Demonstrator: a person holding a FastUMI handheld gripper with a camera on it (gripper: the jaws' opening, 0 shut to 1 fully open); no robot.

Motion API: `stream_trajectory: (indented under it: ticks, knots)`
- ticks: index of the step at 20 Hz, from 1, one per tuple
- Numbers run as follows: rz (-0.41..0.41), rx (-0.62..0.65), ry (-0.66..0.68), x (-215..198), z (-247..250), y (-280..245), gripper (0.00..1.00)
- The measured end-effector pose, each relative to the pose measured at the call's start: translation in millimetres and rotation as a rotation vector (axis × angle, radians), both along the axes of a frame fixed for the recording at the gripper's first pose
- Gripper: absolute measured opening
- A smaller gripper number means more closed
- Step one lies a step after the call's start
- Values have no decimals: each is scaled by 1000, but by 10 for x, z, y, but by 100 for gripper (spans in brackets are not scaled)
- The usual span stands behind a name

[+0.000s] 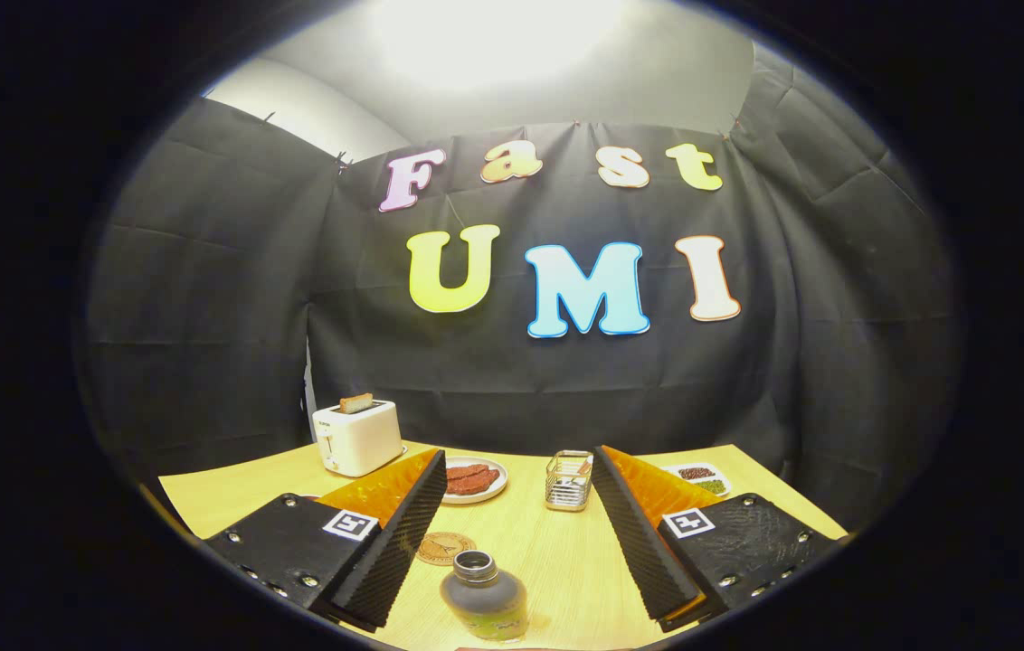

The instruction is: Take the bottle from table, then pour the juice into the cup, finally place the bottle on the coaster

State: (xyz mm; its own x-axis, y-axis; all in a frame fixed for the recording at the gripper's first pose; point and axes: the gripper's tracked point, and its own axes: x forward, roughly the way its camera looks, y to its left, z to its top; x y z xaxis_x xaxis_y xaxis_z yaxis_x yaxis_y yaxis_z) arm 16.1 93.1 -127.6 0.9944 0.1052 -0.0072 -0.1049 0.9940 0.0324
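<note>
**Fingers spread wide, bottle standing between them**

Upper left of the table I've got a white toaster (356, 438) with a slice of toast (355, 403) poking out of its slot; there's small print on its front, too small for me to read. Moving right, a plate (473, 480) holds reddish slabs of what looks like meat. Below it lies the round coaster (444, 548), carrying an engraved mark I can't make out. Lower centre, the bottle (484, 599) stands upright, cap off, dark liquid inside, green label unreadable. My gripper (519, 538) is wide open, holding nothing; the bottle sits between the fingers, touching neither. Further right, a wire basket (568, 481), contents unclear, then a small dish (703, 479) with dark and green bits.
</note>
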Motion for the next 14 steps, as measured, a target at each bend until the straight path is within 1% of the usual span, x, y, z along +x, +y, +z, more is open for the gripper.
stream_trajectory:
  ticks: [7, 9, 14]
  knots:
    - [-11, 53, 43, 124, -567, 168, 99]
    - [-12, 46, 44, 163, -703, 229, 99]
    - [-49, 21, 52, 231, -1026, 244, 99]
